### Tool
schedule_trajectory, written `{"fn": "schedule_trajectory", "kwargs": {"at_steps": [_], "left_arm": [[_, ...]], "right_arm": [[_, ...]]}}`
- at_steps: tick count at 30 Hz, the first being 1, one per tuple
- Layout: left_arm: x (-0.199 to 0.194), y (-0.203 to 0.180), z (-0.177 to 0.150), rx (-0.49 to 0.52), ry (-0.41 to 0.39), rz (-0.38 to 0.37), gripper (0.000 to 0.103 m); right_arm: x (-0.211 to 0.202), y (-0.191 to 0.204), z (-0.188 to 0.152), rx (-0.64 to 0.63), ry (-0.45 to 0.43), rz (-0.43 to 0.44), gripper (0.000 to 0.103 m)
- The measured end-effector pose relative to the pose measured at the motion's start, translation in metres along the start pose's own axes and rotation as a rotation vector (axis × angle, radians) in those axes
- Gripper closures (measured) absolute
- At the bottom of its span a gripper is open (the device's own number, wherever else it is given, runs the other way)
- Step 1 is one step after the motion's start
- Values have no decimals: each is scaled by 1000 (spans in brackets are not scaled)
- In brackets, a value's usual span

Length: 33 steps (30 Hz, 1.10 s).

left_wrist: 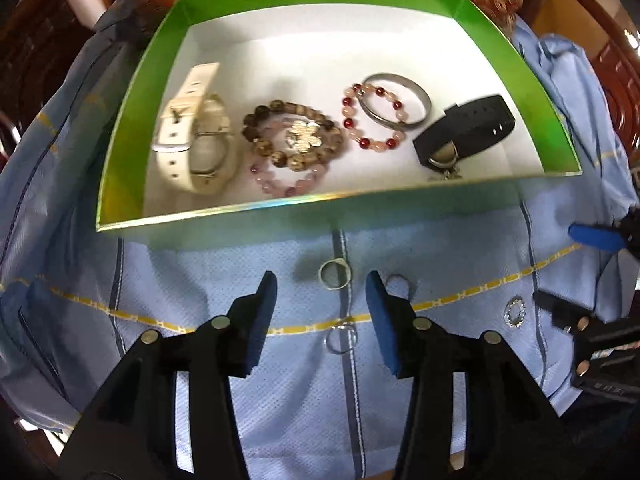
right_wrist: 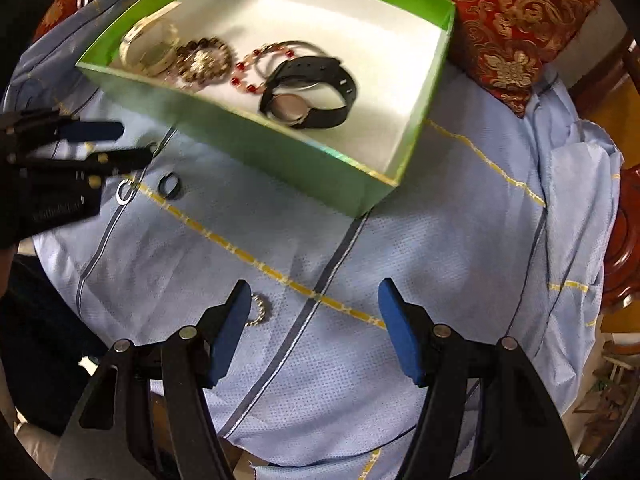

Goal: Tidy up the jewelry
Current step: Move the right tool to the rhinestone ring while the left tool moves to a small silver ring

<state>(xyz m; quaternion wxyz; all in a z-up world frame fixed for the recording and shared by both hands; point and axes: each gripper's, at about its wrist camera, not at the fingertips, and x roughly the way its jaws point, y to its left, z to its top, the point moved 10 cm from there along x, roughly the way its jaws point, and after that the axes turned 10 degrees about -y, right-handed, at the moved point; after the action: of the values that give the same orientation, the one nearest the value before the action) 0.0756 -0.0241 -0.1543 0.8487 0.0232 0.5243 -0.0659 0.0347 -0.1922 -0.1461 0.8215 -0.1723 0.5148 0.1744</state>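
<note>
A green box (left_wrist: 132, 92) with a white floor holds a white watch (left_wrist: 192, 136), a brown bead bracelet (left_wrist: 292, 132), a red bead bracelet (left_wrist: 372, 116), a silver bangle (left_wrist: 400, 96) and a black watch (left_wrist: 464, 128). Rings lie on the blue cloth before it: a silver ring (left_wrist: 335, 275), a thin ring (left_wrist: 341, 339), a dark ring (left_wrist: 397, 283) and a sparkly ring (left_wrist: 515, 313). My left gripper (left_wrist: 322, 286) is open, just above the rings. My right gripper (right_wrist: 314, 292) is open, with the sparkly ring (right_wrist: 260, 310) beside its left finger. The box (right_wrist: 280, 148) shows at upper centre.
A light blue cloth (left_wrist: 280, 380) with yellow and dark stripes covers the table. A red and gold patterned cushion (right_wrist: 512, 20) lies behind the box. Dark wooden furniture (right_wrist: 624, 240) rims the scene. The right gripper (left_wrist: 600, 276) shows at the left view's right edge.
</note>
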Motion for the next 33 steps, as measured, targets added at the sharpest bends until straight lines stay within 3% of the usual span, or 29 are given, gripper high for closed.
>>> {"fn": "schedule_trajectory", "kwargs": {"at_steps": [11,16,24,27,33], "left_arm": [[4,1,-5,-15,16,-15,52],[20,-6,0,-45,31,-32,69],[31,-5,9,-35,18,-22,76],[32,-10,10,2,9,9,85],[33,-6,8,-29,20,-11,85]], "right_arm": [[12,24,-20,-137,55,-12,38],[13,20,-19,-130,54,-16,40],[17,28,-16,-134,66,-34,40],[17,35,-17,-143,64,-27,50],[17,45,-19,-138,68,10,80]]}}
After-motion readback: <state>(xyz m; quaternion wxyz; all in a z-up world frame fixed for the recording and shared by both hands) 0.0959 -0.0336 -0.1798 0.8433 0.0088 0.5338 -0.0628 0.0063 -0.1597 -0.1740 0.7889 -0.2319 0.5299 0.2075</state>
